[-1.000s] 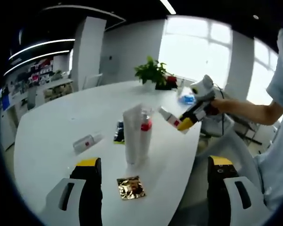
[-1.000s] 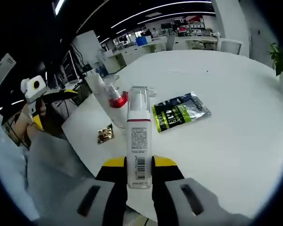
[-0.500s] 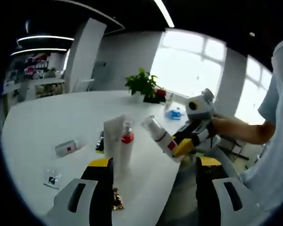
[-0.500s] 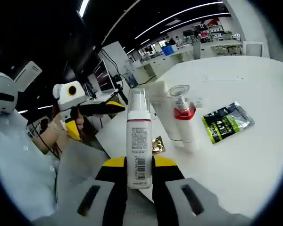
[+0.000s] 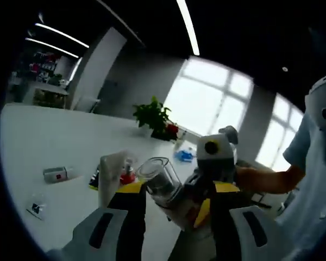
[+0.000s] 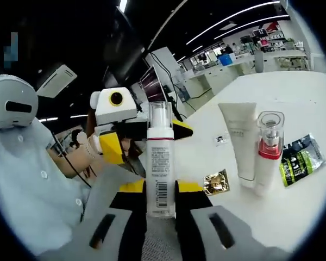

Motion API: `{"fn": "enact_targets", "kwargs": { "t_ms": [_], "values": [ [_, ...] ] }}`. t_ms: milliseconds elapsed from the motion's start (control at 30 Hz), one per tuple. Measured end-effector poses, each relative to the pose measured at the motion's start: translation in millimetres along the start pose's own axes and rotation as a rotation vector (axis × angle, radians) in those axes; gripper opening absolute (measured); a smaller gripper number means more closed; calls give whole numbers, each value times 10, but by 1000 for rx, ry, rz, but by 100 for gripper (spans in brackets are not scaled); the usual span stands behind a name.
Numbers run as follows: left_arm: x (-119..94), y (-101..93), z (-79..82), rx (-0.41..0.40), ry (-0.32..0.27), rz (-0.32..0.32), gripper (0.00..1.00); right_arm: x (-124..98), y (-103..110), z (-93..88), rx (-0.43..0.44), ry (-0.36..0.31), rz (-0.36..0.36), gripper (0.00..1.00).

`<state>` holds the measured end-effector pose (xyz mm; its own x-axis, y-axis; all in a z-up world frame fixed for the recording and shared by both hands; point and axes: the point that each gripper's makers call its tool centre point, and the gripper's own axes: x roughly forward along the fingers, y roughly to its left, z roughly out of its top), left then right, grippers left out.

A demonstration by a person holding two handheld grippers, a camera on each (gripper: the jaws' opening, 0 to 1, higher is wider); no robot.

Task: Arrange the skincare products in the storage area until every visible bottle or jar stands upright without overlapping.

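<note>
My right gripper (image 6: pixel 160 187) is shut on a white pump bottle (image 6: pixel 160 157) with a clear cap, held upright off the table's edge. In the left gripper view that bottle (image 5: pixel 158 180) points its cap in between the wide-apart jaws of my open left gripper (image 5: pixel 178 187), close to the left jaw; whether it touches is unclear. The right gripper (image 5: pixel 201 209) shows just behind it. A white tube (image 6: pixel 240 138) and a red-collared pump bottle (image 6: pixel 265 152) stand upright side by side on the white table (image 6: pixel 304 92). A small bottle (image 5: pixel 57 174) lies on its side.
A gold sachet (image 6: pixel 214 182), a green-black sachet (image 6: pixel 299 160) and a small white sachet (image 6: pixel 221 139) lie flat near the standing pair. A potted plant (image 5: pixel 155 117) and a blue item (image 5: pixel 183 156) sit at the far table edge. A person's sleeve (image 6: pixel 32 185) is close.
The two grippers have come together off the table's edge. The held bottle's cap now sits between the left gripper's jaws; earlier it was well apart from them.
</note>
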<state>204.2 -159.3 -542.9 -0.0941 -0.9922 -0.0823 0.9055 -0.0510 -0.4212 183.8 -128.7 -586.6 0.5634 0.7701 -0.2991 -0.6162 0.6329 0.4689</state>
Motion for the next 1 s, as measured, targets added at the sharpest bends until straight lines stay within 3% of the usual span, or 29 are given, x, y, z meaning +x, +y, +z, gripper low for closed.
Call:
{"fn": "enact_targets", "kwargs": {
  "t_ms": [233, 400, 633, 800, 1000],
  "values": [
    [-4, 33, 18, -35, -24, -11, 29, 33, 120, 79, 16, -44, 47, 18],
    [7, 56, 50, -92, -44, -21, 27, 22, 113, 88, 29, -59, 57, 18],
    [86, -16, -12, -90, -16, -31, 24, 50, 99, 17, 25, -51, 66, 18],
    [157, -10, -99, -131, 11, -36, 21, 61, 24, -59, 14, -21, 23, 20],
    [275, 24, -179, -106, 36, -8, 20, 61, -116, -180, -6, 34, -54, 26]
  ]
}}
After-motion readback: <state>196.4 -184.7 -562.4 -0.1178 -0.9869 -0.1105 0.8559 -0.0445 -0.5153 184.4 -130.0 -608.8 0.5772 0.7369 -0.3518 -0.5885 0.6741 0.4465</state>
